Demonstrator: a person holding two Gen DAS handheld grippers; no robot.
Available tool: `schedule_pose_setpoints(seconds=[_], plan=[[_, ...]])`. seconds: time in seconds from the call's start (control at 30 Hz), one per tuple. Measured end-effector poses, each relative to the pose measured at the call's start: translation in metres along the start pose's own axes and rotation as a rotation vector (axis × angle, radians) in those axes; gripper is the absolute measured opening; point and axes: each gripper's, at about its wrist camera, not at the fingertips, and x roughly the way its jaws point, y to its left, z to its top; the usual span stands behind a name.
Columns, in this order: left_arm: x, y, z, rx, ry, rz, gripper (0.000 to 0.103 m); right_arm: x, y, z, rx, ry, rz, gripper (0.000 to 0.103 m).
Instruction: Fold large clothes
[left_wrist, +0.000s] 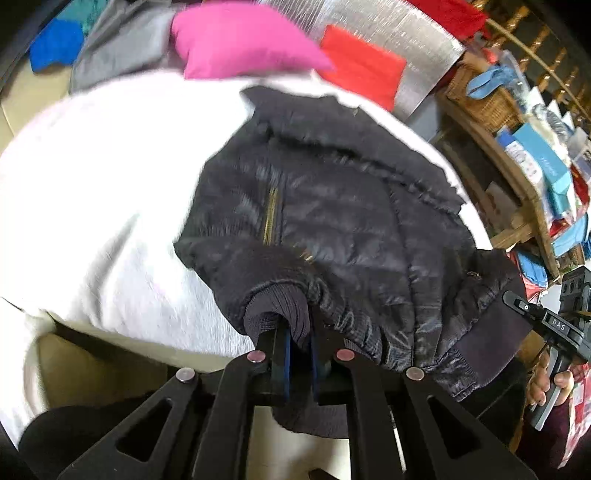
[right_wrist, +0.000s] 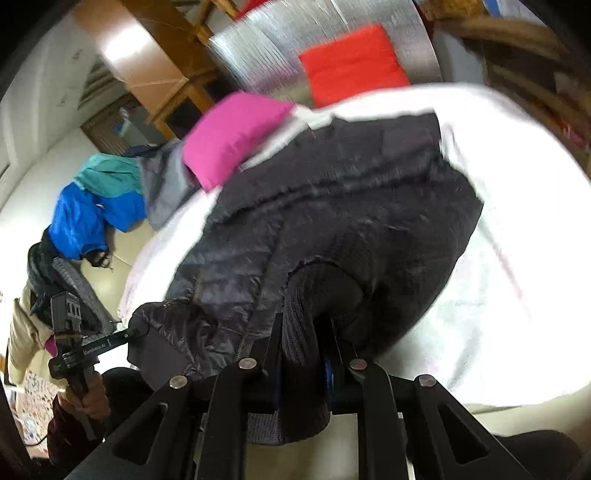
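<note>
So the black puffy jacket (left_wrist: 332, 206) is spread over a white blanket (left_wrist: 103, 192), filling the middle of both wrist views. The left gripper (left_wrist: 295, 339) at 6 o'clock is clenched on the jacket's ribbed hem, the knit bunched between its blue pads. The right gripper (right_wrist: 306, 343) is also clamped tight at 6 o'clock in its own view, on a ribbed cuff (right_wrist: 314, 295). Each hand shows up in the other's camera: the right hand (left_wrist: 550, 384) at about 4 o'clock, the left hand (right_wrist: 88, 395) at about 8. A pink cushion (left_wrist: 240, 40) sits at 12 o'clock past the jacket, a red cushion (left_wrist: 362, 66) at about 1. Everything's a bit blurry.
</note>
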Motion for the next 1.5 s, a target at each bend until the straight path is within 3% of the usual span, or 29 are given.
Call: schedule_pose_setpoints(seconds=[0.17,0.23,0.3,0.37,0.4,0.47,0.6,0.77,0.93,1.1,1.23,1.5], plan=[[0.038,0.021,-0.014,-0.079,0.146,0.05,0.013,0.019,-0.02,-0.004,0.064,0.062,0.015,0.021],[0.053,0.031,-0.021,-0.126,0.192,0.049,0.016,0.019,-0.028,-0.007,0.092,0.072,0.03,0.028],[0.058,0.033,-0.025,-0.135,0.198,0.048,0.017,0.024,-0.035,-0.012,0.124,0.105,0.012,0.055],[0.058,0.03,-0.025,-0.116,0.191,0.058,0.015,0.033,-0.039,-0.019,0.136,0.128,-0.006,0.062],[0.058,0.029,-0.026,-0.108,0.189,0.059,0.015,0.035,-0.038,-0.021,0.12,0.126,-0.013,0.054],[0.058,0.027,-0.027,-0.101,0.184,0.063,0.014,0.038,-0.033,-0.024,0.059,0.127,-0.073,0.028],[0.046,0.019,-0.022,-0.092,0.166,0.04,0.01,0.026,-0.025,-0.016,0.027,0.134,-0.06,0.026],[0.014,-0.002,0.007,-0.061,0.116,-0.052,0.009,-0.005,-0.018,0.018,0.036,0.076,0.072,0.025],[-0.025,-0.025,0.07,-0.003,-0.006,-0.125,0.009,-0.03,-0.01,0.072,0.036,-0.084,0.156,0.025],[-0.024,-0.035,0.16,-0.02,-0.143,-0.133,0.009,-0.026,-0.023,0.143,0.115,-0.268,0.21,0.025],[-0.002,-0.037,0.227,-0.068,-0.253,-0.13,0.009,0.005,-0.039,0.208,0.169,-0.398,0.211,0.025],[0.1,-0.029,0.368,-0.1,-0.293,-0.025,0.009,0.101,-0.095,0.332,0.335,-0.419,0.153,0.025]])
